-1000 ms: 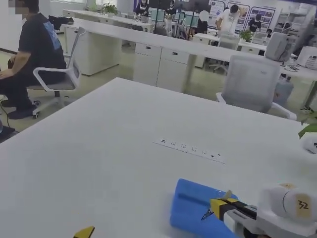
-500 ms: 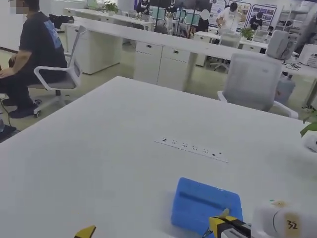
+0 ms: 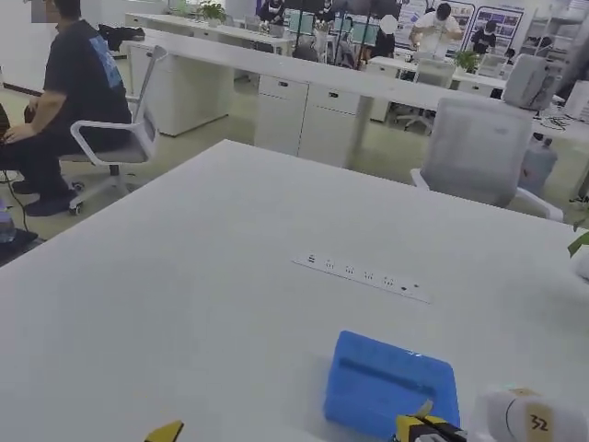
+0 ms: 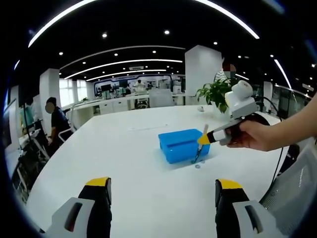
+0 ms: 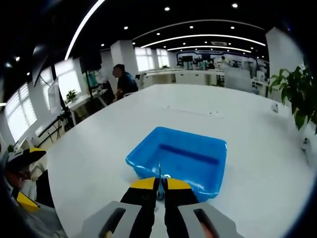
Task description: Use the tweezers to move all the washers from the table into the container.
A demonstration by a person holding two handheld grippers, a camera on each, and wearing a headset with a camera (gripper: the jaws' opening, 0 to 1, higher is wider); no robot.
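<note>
Our right gripper clamped on the tweezers, tips at the blue container's near wall, our left gripper spread wide over the white table.

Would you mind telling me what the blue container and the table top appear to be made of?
The blue container looks like moulded plastic: even colour, rounded corners, a soft sheen. The table looks like white laminate or painted board, smooth and matte; the pictures leave open which.
</note>
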